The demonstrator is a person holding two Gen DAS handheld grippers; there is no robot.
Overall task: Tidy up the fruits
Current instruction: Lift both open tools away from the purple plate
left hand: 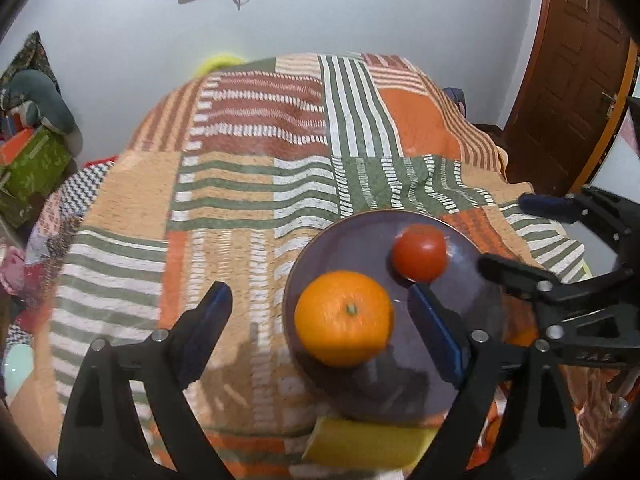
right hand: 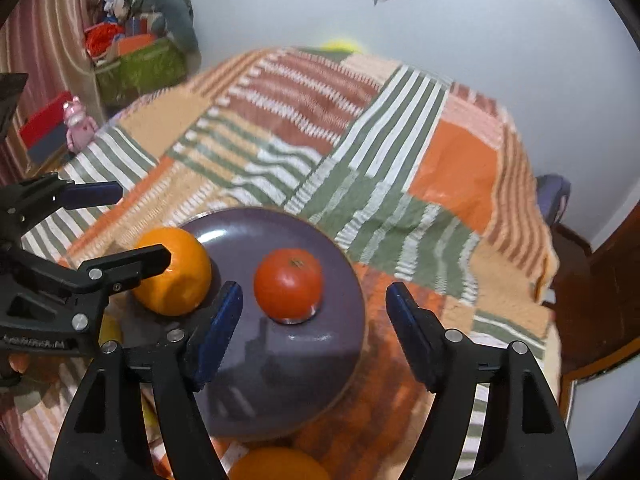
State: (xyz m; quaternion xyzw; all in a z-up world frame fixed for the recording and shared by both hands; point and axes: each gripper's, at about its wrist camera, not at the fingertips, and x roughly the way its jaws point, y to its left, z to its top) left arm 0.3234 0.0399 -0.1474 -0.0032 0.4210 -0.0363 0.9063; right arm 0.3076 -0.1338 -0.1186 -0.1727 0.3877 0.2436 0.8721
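Round purple plate (left hand: 320, 248) on patchwork-cloth counter (left hand: 240, 184): big orange fruit (left hand: 344, 318) on plate's near-left rim, red tomato (left hand: 419, 252) nearer centre. Left gripper (left hand: 320, 320), right gripper (right hand: 314, 320): fingers spread, empty. Risk: nudged orange rolls off rim.

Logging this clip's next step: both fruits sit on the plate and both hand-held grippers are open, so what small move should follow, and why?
Probably lower the right hand-held gripper toward the orange lying off the plate at the near edge. The other orange and tomato already rest on it, and the left hand-held gripper is open and holds nothing.
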